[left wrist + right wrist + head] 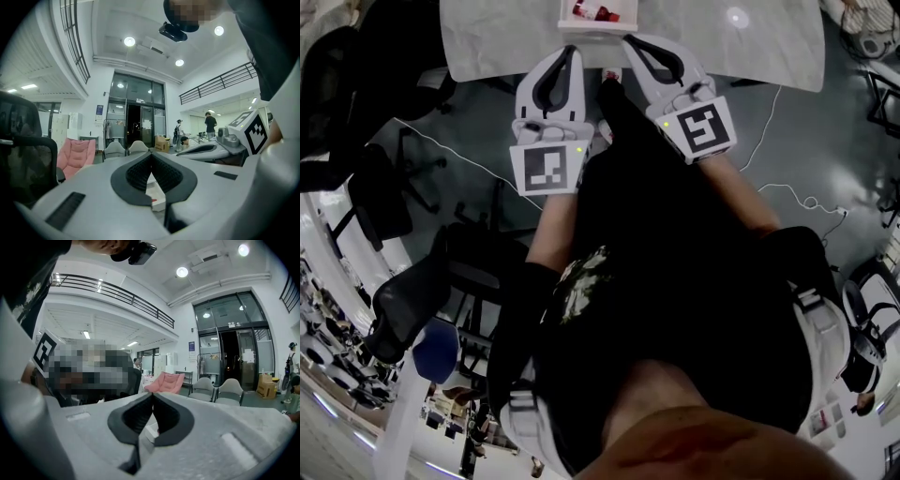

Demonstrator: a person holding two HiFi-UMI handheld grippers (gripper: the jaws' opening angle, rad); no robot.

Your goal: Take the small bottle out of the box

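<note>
Small bottle (592, 11), a red-and-white blur, lies in the shallow white box (623, 19) at the top centre, on the pale, stone-look tabletop (487, 42). Just below it come two smooth grey shells with ribbed black pads. The left gripper (573, 52) has its jaws pressed together on nothing, and the right gripper (629, 41) is closed and empty too. Both forearms reach forward.

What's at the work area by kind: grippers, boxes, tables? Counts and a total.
grippers: 2, the left gripper and the right gripper, both shut and empty
box: 1, white, red contents too small to count
table: 1
Total: 4
</note>
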